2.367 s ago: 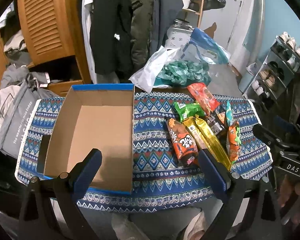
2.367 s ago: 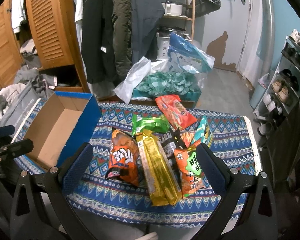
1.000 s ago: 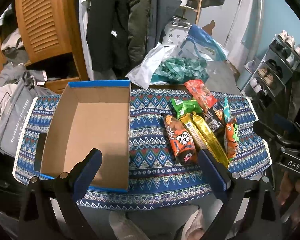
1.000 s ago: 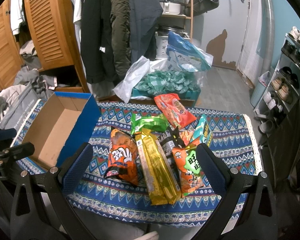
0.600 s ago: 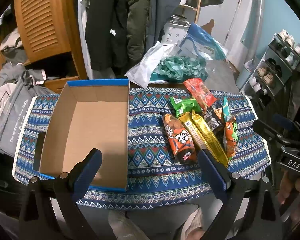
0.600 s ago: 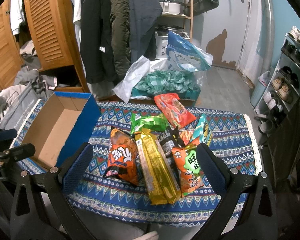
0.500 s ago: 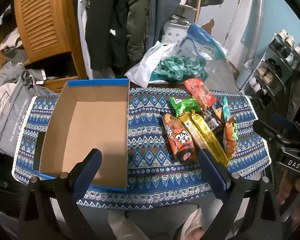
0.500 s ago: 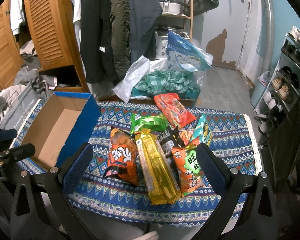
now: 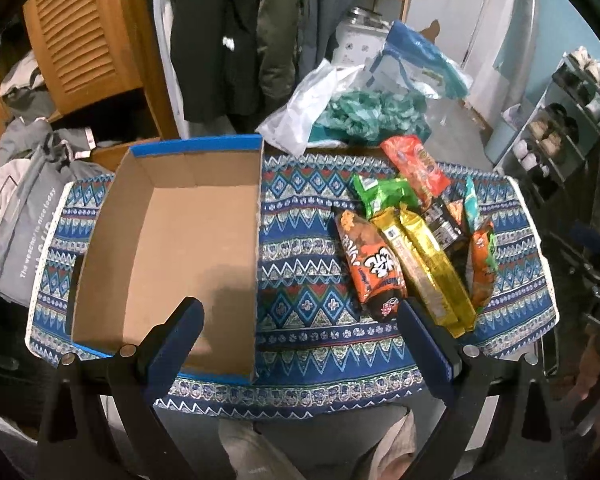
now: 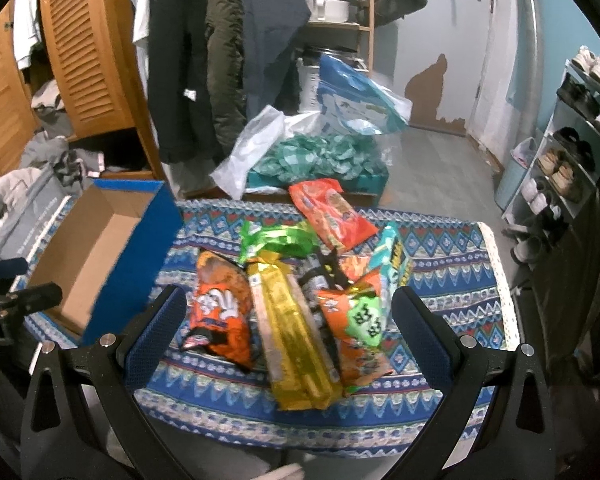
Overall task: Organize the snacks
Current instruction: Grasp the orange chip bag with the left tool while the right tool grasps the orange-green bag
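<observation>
Hovering wide open and empty, right gripper [image 10: 286, 304] frames snack packets [image 10: 296, 312]; left gripper [image 9: 300, 320] likewise.

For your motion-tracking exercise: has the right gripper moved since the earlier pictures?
Yes. The right gripper has come closer to the snack pile: the gold packet looks larger and lower between its open jaws.

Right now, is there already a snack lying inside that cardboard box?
No, the cardboard box shows only its bare brown floor, while the snack packets all lie on the patterned cloth beside it.
</observation>
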`<state>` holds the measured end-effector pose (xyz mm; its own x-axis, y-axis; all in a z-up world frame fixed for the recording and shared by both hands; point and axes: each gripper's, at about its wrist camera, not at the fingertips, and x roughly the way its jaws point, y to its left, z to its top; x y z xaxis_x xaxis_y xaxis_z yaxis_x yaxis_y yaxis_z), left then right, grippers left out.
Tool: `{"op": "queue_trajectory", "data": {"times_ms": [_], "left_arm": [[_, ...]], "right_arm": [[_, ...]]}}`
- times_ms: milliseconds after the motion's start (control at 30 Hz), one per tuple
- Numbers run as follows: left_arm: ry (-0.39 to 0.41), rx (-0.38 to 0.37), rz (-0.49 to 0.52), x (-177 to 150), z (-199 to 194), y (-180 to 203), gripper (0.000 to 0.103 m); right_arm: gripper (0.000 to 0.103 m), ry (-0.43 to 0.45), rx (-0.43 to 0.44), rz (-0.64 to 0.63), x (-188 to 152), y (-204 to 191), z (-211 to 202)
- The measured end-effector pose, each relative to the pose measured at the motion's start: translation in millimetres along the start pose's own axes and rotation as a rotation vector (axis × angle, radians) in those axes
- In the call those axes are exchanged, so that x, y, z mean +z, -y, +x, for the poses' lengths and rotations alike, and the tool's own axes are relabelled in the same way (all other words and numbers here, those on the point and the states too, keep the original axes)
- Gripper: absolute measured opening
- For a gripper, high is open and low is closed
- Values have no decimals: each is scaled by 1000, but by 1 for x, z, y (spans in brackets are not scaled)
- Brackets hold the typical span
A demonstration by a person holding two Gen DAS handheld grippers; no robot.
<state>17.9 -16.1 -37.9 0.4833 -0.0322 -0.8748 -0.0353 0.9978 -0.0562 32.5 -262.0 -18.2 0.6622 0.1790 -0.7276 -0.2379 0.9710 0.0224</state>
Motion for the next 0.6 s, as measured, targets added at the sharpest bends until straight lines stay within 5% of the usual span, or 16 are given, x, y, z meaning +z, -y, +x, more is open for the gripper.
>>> {"op": "queue_trajectory", "data": {"times_ms": [200,600], "left_arm": [[-77,-57,-52,8,21,8,98],[-174,-42,-77,22,78,30,98]], "right_arm": [[101,-40,10,34,-5,29,15],[101,-127,-32,53,-19,69,64]]}}
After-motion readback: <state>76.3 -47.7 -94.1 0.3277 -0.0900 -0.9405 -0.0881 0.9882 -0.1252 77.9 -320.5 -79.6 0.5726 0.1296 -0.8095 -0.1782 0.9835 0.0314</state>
